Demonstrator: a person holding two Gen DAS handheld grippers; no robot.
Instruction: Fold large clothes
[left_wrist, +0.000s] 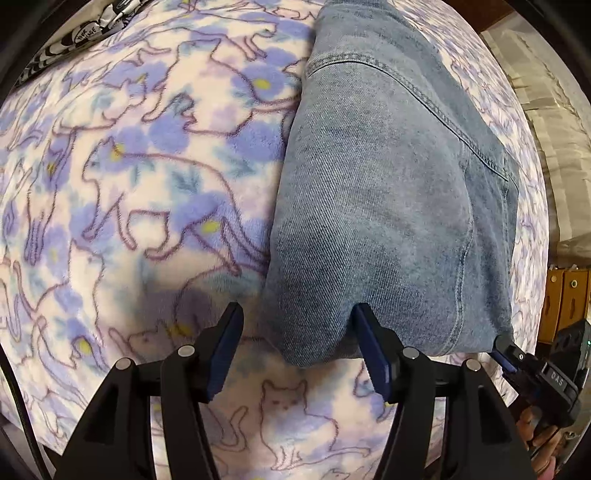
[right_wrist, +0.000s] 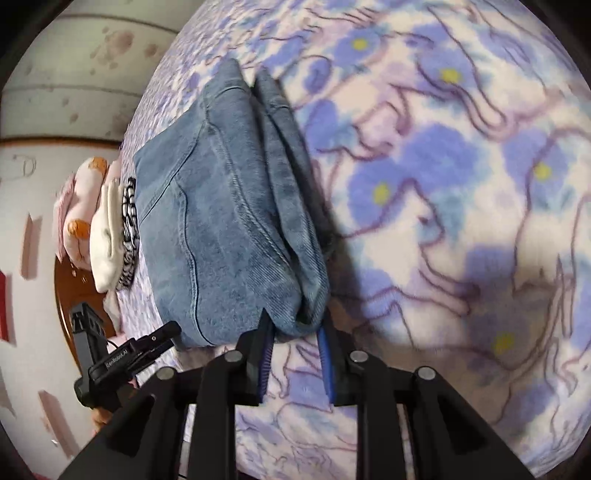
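Jeans (left_wrist: 388, 206), light-wash denim, already folded into a thick multi-layer bundle, lying on the cat-print fleece blanket (left_wrist: 155, 192) covering the bed. Long axis running away from both cameras toward the far edge of the bed; near end is a rounded fold, seams and a pocket corner showing on top. In right wrist view, stacked layers visible along the right-hand edge of the bundle (right_wrist: 236, 206). Left gripper (left_wrist: 295, 347) spread wide, released, nothing between the fingers; right-hand finger (left_wrist: 369, 343) touching or just at the near fold, the other over bare blanket. Right gripper (right_wrist: 295, 354) straddling the near right corner, fingers partly apart with the denim edge between them; clamped or merely flanking, cannot tell. Probably both set at the near end to square up or carry the bundle, or to start one more fold away from the person. Each gripper also visible in the other's view, at the opposite near corner. Off to the side past the jeans, a plush toy (right_wrist: 86, 206), a cream garment (right_wrist: 107, 236) and black-and-white patterned cloth (right_wrist: 129, 229) piled at the bed edge.
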